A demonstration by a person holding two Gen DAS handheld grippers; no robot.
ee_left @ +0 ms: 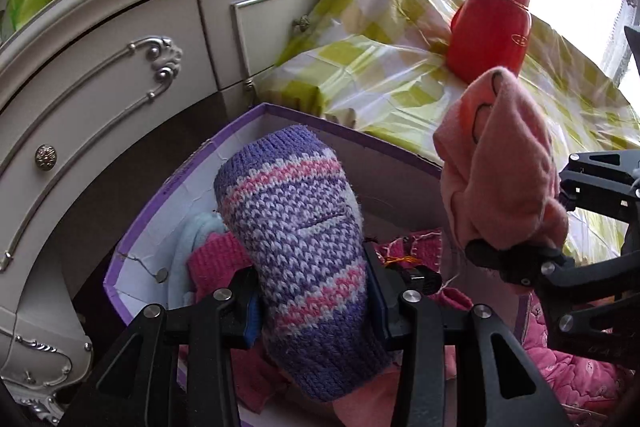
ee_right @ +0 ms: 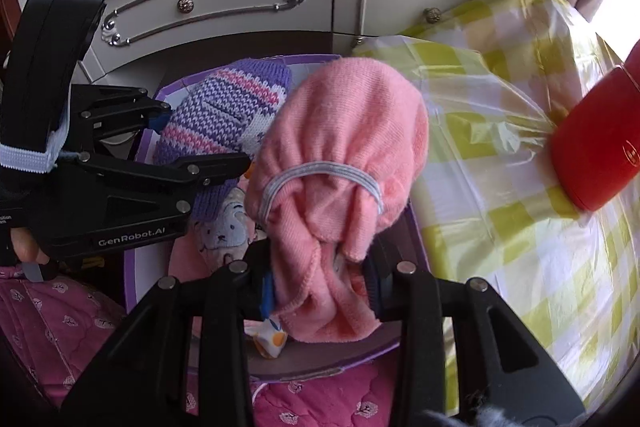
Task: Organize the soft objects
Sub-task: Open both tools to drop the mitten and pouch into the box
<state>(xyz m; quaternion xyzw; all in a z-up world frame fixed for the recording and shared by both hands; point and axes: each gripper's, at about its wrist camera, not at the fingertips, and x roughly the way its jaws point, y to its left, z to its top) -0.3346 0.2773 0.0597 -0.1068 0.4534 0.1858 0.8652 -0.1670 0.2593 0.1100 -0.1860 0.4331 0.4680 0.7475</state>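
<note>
My left gripper [ee_left: 314, 291] is shut on a purple knitted sock bundle [ee_left: 296, 227] with pink and white stripes, held above a purple-edged cardboard box [ee_left: 160, 195]. Beside it on the right, my right gripper [ee_left: 506, 259] grips a rolled salmon-pink sock bundle [ee_left: 500, 163]. In the right wrist view my right gripper [ee_right: 320, 287] is shut on the pink bundle [ee_right: 340, 147], which has a white elastic band around it. The purple bundle [ee_right: 224, 115] and the left gripper [ee_right: 192, 143] show at the left, over the box [ee_right: 168, 91]. Several soft items lie inside the box.
A cream cabinet [ee_left: 100, 75] with metal knobs stands behind the box. To the right is a surface under a yellow-checked plastic cover [ee_left: 380, 67] with a red bottle [ee_left: 490, 23] on it. A pink quilted cloth [ee_right: 60, 327] lies in front.
</note>
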